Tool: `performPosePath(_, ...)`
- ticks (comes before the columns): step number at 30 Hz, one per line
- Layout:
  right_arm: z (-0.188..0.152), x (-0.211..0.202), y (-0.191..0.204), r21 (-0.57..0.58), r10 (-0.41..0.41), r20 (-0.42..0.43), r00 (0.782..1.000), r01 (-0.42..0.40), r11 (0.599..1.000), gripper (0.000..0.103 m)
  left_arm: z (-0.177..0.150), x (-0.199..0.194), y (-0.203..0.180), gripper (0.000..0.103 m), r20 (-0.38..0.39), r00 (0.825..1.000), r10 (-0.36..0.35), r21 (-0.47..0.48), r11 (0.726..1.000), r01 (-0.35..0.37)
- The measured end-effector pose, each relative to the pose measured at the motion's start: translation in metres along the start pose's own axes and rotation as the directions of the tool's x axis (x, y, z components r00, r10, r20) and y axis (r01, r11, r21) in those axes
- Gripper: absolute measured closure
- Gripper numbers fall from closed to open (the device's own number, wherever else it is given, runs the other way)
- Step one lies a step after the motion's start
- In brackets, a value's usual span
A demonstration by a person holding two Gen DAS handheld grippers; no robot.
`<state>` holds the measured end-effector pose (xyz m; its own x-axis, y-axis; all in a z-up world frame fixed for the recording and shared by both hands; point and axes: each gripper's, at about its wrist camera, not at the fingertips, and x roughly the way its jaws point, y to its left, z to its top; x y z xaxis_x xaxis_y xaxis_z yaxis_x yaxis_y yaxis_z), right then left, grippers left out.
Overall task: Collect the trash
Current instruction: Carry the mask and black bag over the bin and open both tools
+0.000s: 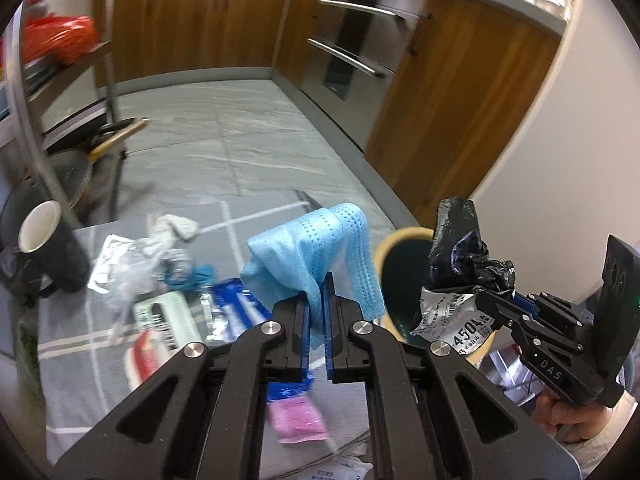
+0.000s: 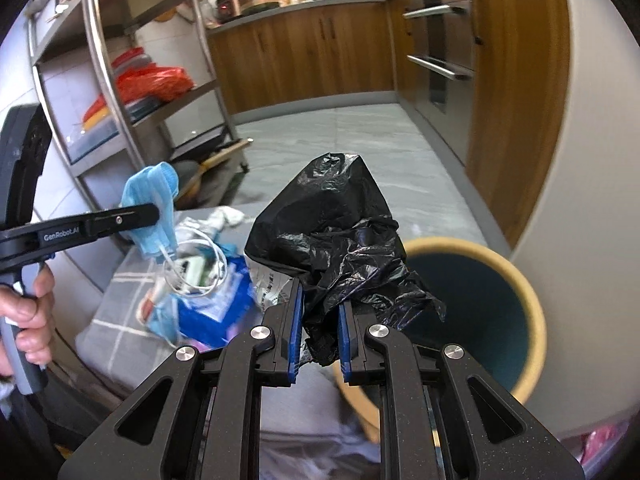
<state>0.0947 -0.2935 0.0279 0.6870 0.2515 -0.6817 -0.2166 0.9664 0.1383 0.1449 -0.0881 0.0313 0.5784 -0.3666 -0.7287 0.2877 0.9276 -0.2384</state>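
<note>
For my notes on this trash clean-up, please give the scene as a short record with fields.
left gripper: shut on blue mask
right gripper: shut on black bag, with a printed wrapper
bin: open, beside the table, under right gripper's side
table: grey checked cloth; wrappers and tissue left
mug: upright, table's far left

two hand-held grippers, one blue face mask (image 1: 316, 248), one black bag (image 2: 336, 232), one bin (image 2: 480, 292), one mug (image 1: 48, 248)
</note>
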Motion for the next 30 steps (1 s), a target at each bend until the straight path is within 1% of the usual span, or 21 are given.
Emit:
performPosePath(7, -0.019, -0.005, -0.031, 0.029, -0.064, -0.035, 0.997, 0.065, 0.997, 0.086, 0.0, 0.041, -0.052, 0.099, -0.062, 0.998, -0.02, 0.083, 0.996, 0.025)
performPosePath(12, -0.028, -0.002, -0.05, 0.056, -0.096, -0.071, 0.993, 0.1, 0.993, 0.086, 0.001, 0.068, -0.078, 0.099, -0.1, 0.994, -0.032, 0.121, 0.992, 0.044)
performPosePath(18, -0.043, 0.014, -0.069, 0.085, -0.119, -0.149, 0.982, 0.132, 0.988, 0.086, -0.008, 0.11, -0.107, 0.098, -0.168, 0.984, -0.05, 0.16, 0.984, 0.077)
performPosePath(22, -0.051, 0.026, -0.077, 0.096, -0.133, -0.207, 0.969, 0.155, 0.983, 0.086, -0.014, 0.134, -0.118, 0.098, -0.211, 0.977, -0.033, 0.185, 0.98, 0.073)
performPosePath(24, -0.054, 0.03, -0.081, 0.104, -0.14, -0.225, 0.964, 0.167, 0.98, 0.081, -0.015, 0.141, -0.12, 0.098, -0.222, 0.975, -0.032, 0.184, 0.98, 0.074)
performPosePath(25, -0.055, 0.031, -0.083, 0.107, -0.143, -0.231, 0.962, 0.171, 0.979, 0.08, -0.015, 0.145, -0.121, 0.096, -0.231, 0.972, -0.039, 0.181, 0.98, 0.082)
performPosePath(30, -0.057, 0.032, -0.086, 0.11, -0.146, -0.238, 0.96, 0.176, 0.978, 0.068, -0.015, 0.153, -0.126, 0.082, -0.254, 0.965, -0.059, 0.182, 0.978, 0.107)
